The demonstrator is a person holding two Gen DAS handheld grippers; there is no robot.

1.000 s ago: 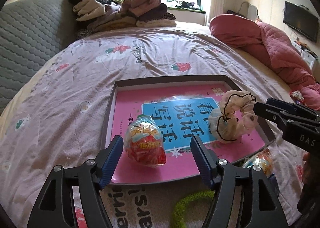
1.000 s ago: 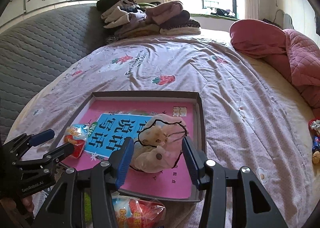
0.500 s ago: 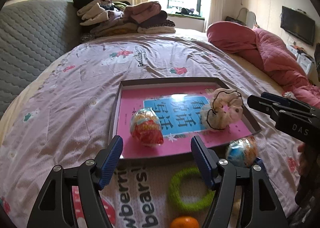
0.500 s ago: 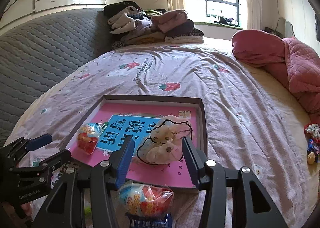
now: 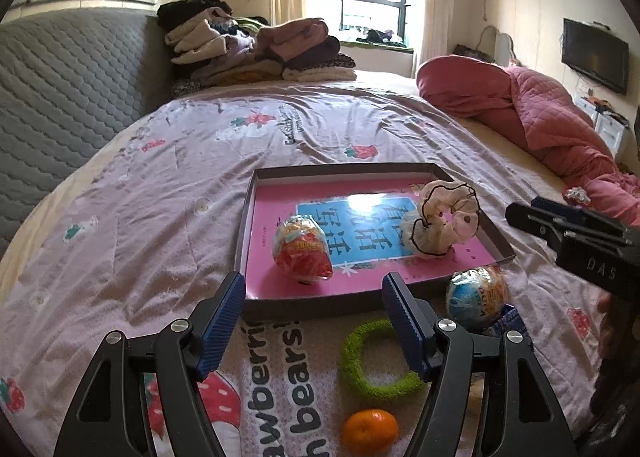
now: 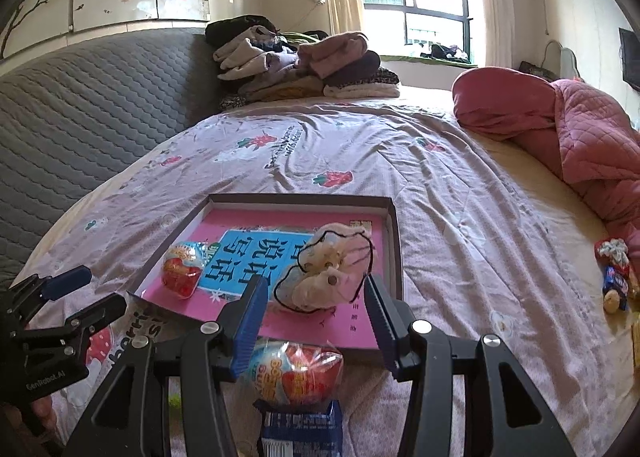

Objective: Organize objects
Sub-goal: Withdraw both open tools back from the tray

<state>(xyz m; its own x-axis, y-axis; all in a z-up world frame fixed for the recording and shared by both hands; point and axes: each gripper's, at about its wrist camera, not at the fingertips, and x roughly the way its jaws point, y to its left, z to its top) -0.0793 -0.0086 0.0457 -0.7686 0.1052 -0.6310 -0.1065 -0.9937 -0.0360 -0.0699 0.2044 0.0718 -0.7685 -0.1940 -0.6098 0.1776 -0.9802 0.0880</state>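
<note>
Left wrist view: left hand-held gripper (image 5: 312, 319) wide open, empty; right hand-held gripper (image 6: 314, 307) half-open, empty. Tray (image 5: 494, 243) at 12 o'clock collects wrapped egg (image 5: 302, 249), scrunchie (image 5: 446, 219).

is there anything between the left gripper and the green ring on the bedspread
Nothing visible blocks it. The green ring lies flat on the bedspread, just short of the tray, partly behind the right finger of the open, empty left gripper. An orange sits nearer the camera, a wrapped egg to the ring's right.
</note>
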